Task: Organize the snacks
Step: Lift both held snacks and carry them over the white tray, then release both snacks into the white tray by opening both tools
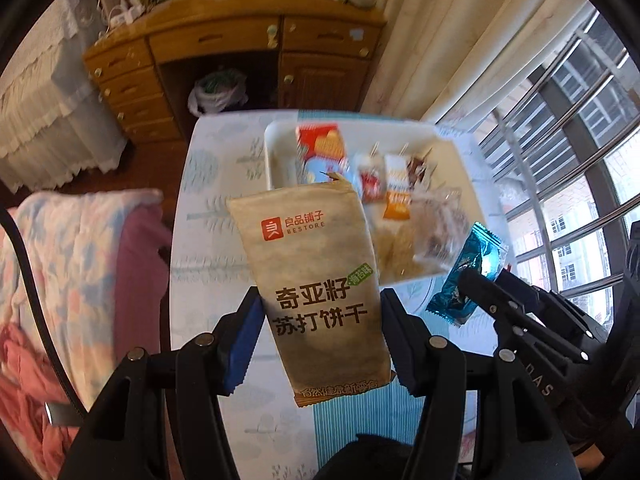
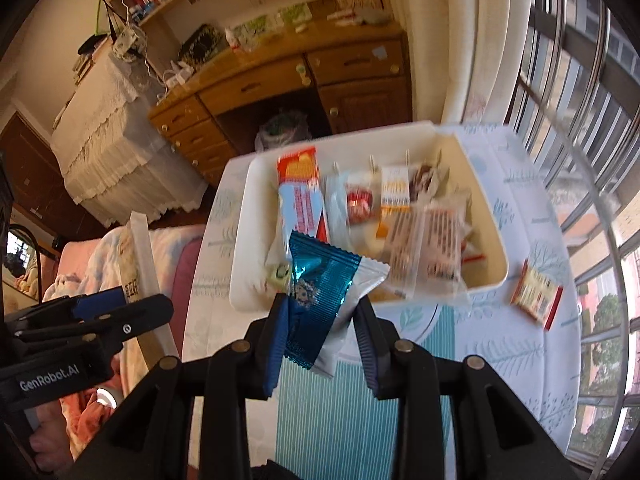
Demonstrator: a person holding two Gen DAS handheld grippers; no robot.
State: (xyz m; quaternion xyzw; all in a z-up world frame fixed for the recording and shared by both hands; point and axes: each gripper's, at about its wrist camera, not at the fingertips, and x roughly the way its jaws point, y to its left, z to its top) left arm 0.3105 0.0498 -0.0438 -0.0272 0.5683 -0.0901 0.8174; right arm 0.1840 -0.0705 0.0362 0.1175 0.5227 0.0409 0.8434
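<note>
Both hands loaded, both carried above the tabletop on the near side of the white tray.

Left hand-held gripper: pads pressed on the 2 long edges of a tan cracker packet, held upright, top end tilted toward the tray. In the right view the same packet shows edge-on at far left.

Right hand-held gripper: pinching a teal candy wrapper near its lower end; a white wrapper sits behind it, seemingly in the same pinch, not certain.

Step in hand, by my reading: delivery. 2 snacks are lifted and heading for the tray, neither released yet.

Tray contents: a tall red-and-blue biscuit pack at left, small red and orange sachets along the far wall, clear-wrapped bars at near right. Already crowded; the freest floor looks to be the left strip beside the tall pack.

Next move calls for carrying each packet over the near rim, lowering, then widening the fingers. The cracker packet is long, so it probably wants laying flat along the left side.

Still out: 1 small red-edged packet on the tabletop, right of the tray.

In the way: the 2 grippers are close side by side, so dropping in turn seems safer. The clear-wrapped bars overhang the near rim.

Around: wooden desk far, bed left, window bars right.
</note>
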